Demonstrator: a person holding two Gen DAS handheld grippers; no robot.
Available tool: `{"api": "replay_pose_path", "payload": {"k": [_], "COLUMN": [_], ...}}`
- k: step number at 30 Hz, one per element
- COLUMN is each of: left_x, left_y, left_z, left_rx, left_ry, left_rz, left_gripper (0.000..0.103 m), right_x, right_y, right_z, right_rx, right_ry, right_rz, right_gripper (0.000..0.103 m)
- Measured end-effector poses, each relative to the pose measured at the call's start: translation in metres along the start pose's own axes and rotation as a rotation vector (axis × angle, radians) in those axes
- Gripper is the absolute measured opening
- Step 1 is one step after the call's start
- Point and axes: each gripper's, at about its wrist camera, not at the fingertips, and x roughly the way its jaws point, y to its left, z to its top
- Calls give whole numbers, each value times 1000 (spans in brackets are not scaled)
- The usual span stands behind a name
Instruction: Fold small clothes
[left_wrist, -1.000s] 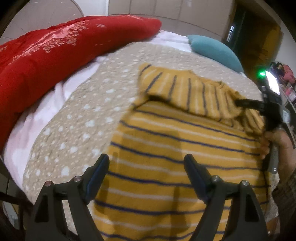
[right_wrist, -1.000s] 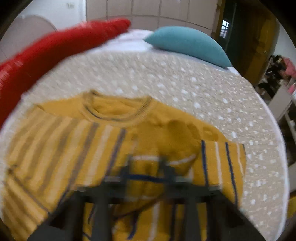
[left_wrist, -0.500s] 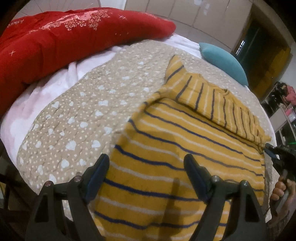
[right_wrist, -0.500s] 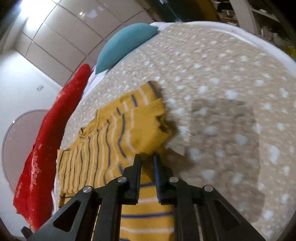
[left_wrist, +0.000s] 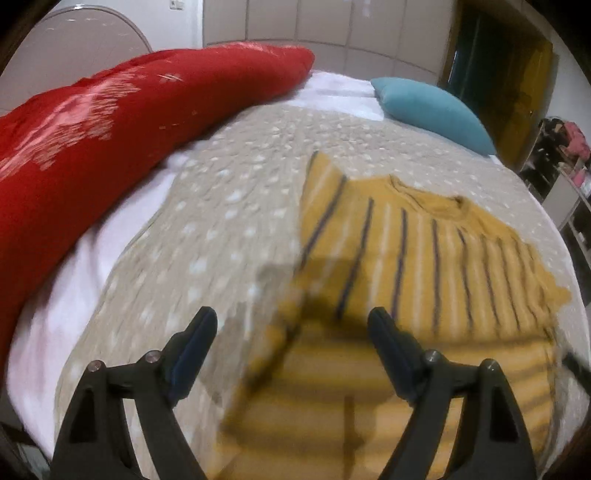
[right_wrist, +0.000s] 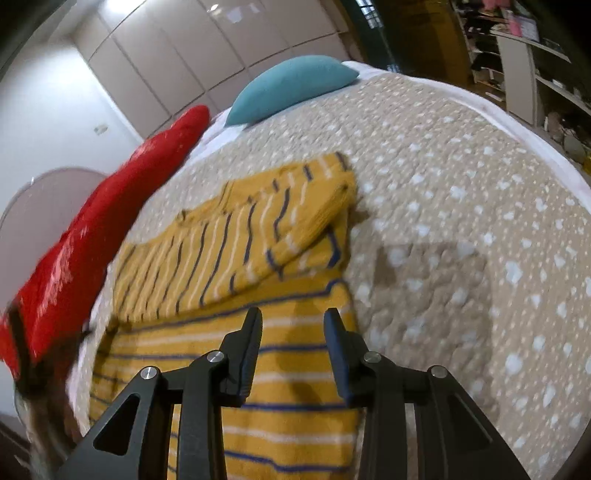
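Observation:
A small mustard-yellow sweater (left_wrist: 406, 266) with navy and white stripes lies flat on the bed, both sleeves folded across its chest. It also shows in the right wrist view (right_wrist: 229, 258). My left gripper (left_wrist: 291, 325) is open and empty, above the sweater's left edge. My right gripper (right_wrist: 292, 321) is open and empty, above the sweater's right side below the folded sleeve.
The bed has a beige spotted quilt (left_wrist: 229, 206) (right_wrist: 461, 206). A red duvet (left_wrist: 110, 122) (right_wrist: 92, 229) lies along the left side. A teal pillow (left_wrist: 432, 110) (right_wrist: 295, 85) is at the head. Shelves and clutter (right_wrist: 535, 74) stand to the right.
My right gripper has opened and let go of the sleeve, which now lies folded on the sweater. My left gripper has shifted left toward the sweater's edge.

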Motion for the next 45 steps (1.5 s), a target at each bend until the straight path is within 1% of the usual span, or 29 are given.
{"api": "replay_pose_path", "payload": {"k": [4,5,6,7,8,9,11,14,15,16,17,18,19,20,22,23,24,26,27,29,32,33,35,37,38,40,41,42,45], "left_x": [49,57,67,74,77,72,67,65,65,66,66,67,67,66,57,49,40,22,12,2,-13,-17,-20,-25,-30,-38,-41,-45,-57], "left_y": [-3,-5,-9,-11,-9,-3,10,39,44,49,55,62,71,78,80,78,75,72,69,64,59,57,52,48,47,43,42,41,42], "left_z": [34,38,41,43,44,46,48,47,46,47,45,44,40,39,32,28,21,8,-2,-15,-41,-51,-63,-79,-87,-99,-103,-110,-127], "left_rx": [-30,-31,-20,-16,-25,-49,-85,-192,-209,-211,-208,-224,-262,-292,-291,-272,-251,-233,-222,-200,-175,-171,-170,-173,-170,-158,-156,-156,-171], "left_ry": [81,101,136,170,182,152,129,120,113,106,99,102,117,124,117,108,91,61,54,56,66,77,106,135,133,116,113,109,87], "left_rz": [-48,-66,-94,-103,-86,-113,-135,-117,-98,-62,4,22,21,5,-21,-19,-9,-11,-18,-22,-31,-39,-52,-66,-63,-54,-55,-63,-79], "left_gripper": [83,76,35,16,17,13,8,8,8,6,6,6,6,6,14,30,50,64,67,68,70,72,72,72,73,77,81,82,83], "right_x": [7,8,9,12,13,15,16,22,24,27,28,30,31,31,30,29,29,27,27,25,22,20,18,16,13,8,7,7,-4], "right_y": [3,2,1,-2,-3,-4,-5,-7,-6,-7,-6,-6,-5,-4,-2,-3,-3,-5,-7,-7,-6,-5,-2,2,4,4,2,-1,-8], "right_z": [-15,-17,-19,-19,-19,-18,-15,-12,-11,-11,-11,-11,-12,-12,-13,-13,-14,-16,-17,-20,-24,-27,-32,-38,-41,-48,-51,-55,-65], "right_rx": [-51,-56,-57,-56,-55,-57,-60,-55,-55,-56,-56,-55,-56,-62,-78,-79,-75,-62,-55,-46,-48,-57,-79,-113,-127,-138,-131,-121,-115], "right_ry": [40,45,52,58,63,68,69,67,65,63,62,61,59,58,58,58,57,56,55,54,57,56,60,64,64,67,78,90,80], "right_rz": [-26,-35,-43,-45,-44,-44,-44,-41,-42,-46,-49,-50,-51,-50,-49,-48,-45,-37,-33,-29,-24,-19,-15,-34,-43,-64,-76,-67,-55], "right_gripper": [39,39,39,39,39,39,39,39,39,39,40,42,43,45,48,48,48,48,48,49,54,58,63,63,64,74,79,79,79]}}
